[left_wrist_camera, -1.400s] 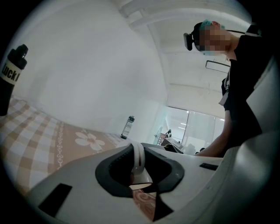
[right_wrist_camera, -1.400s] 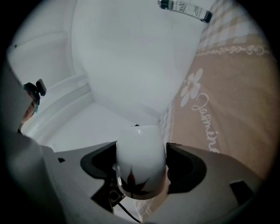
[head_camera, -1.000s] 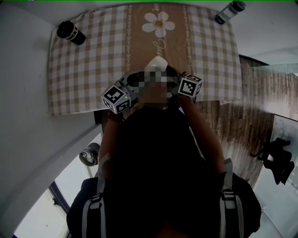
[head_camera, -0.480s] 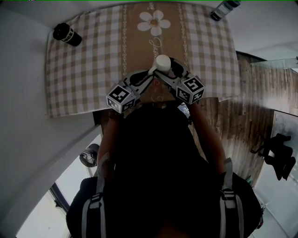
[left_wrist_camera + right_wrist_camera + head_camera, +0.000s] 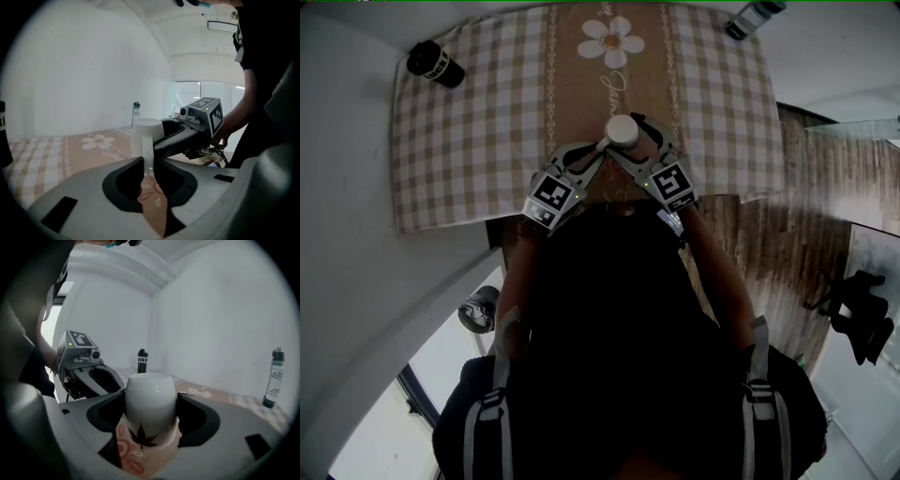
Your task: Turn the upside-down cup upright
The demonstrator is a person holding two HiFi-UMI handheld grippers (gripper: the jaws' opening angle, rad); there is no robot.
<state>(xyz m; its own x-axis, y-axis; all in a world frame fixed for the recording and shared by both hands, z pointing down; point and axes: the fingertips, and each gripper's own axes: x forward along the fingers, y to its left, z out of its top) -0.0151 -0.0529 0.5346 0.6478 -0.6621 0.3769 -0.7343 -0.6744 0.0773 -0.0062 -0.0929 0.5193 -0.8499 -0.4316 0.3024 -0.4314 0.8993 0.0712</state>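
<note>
A white cup point(image 5: 622, 130) stands over the brown runner of the checked tablecloth point(image 5: 469, 141), with its closed round end up. In the right gripper view the cup point(image 5: 151, 399) fills the gap between the jaws, and my right gripper point(image 5: 151, 409) is shut on its body. My left gripper point(image 5: 148, 169) is shut on the thin white handle point(image 5: 147, 152) of the cup point(image 5: 146, 136), coming from the opposite side. In the head view the left gripper point(image 5: 592, 155) and right gripper point(image 5: 630, 150) meet at the cup. Whether the cup touches the cloth I cannot tell.
A black bottle point(image 5: 431, 64) stands at the table's far left corner and a dark-capped bottle point(image 5: 752, 17) at the far right. The table's near edge lies just under my hands. Wooden floor point(image 5: 787, 244) is to the right.
Both grippers have rolled and sunk a little with the cup held between them. The cup has gone from tilted to standing with its round closed end towards the head camera.
</note>
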